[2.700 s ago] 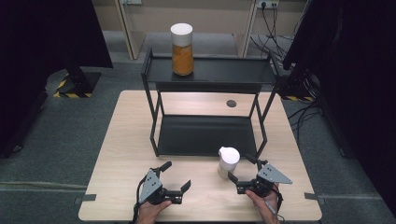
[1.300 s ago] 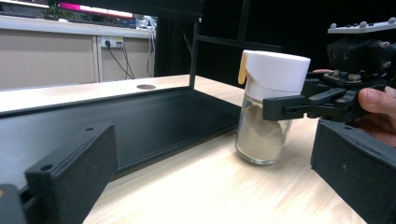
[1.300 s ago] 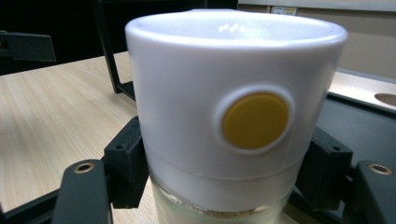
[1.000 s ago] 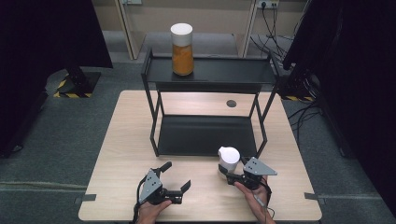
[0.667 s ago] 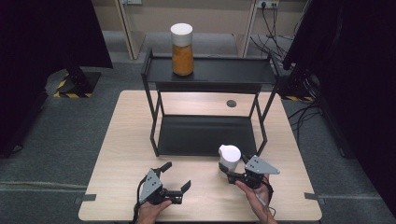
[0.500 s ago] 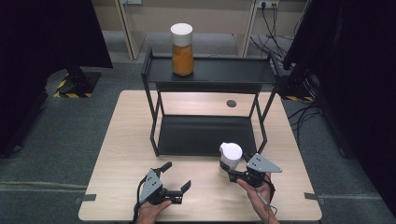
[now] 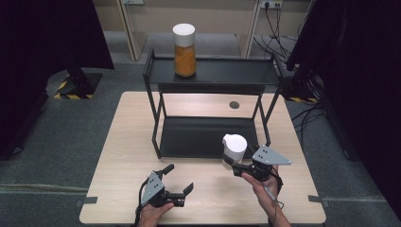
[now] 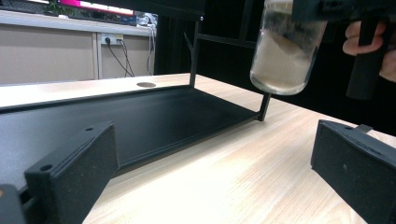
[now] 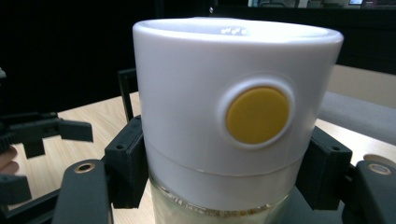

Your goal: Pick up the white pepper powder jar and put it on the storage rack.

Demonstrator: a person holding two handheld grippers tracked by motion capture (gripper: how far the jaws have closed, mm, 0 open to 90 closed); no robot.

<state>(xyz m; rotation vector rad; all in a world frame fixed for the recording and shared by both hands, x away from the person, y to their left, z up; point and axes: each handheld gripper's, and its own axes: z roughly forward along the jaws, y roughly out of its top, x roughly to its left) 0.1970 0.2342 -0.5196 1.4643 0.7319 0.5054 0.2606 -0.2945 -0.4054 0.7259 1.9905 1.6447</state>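
High view
Jar position: white-lidded jar [image 7: 234, 150] sits in the right gripper [image 7: 235, 166], over the table [image 7: 123, 142] just in front of the lower shelf of the black rack [image 7: 208, 137].
Jar posture: roughly upright, with the white lid on top.
Right gripper state: jaws clamped on the jar just under the lid.
Left gripper state: left gripper [image 7: 179, 182] low over the near table edge, jaws spread, nothing between them.
Other jar: orange-filled jar [image 7: 184, 49] stands on the rack's top shelf, well apart.

Left gripper view
Own jaws: two black pads [image 8: 74, 172] stand wide apart, with bare table between them.
Jar contents: clear body of the jar [image 8: 285, 51] is about half full of pale powder, its bottom clear of the wood.
Handling judgement: probably moderate in weight and rigid; clear wall looks smooth, so slippery and likely breakable if dropped.

Right gripper view
Grip place: black pads [image 9: 128, 163] press both sides of the jar [image 9: 238, 116] at the seam where the lid meets the clear body.
Lid detail: yellow round button [image 9: 257, 115] faces the camera.
Hold judgement: grip under the lid's edge looks sound, since the lid gives a ledge against sliding down; keep the jar upright.
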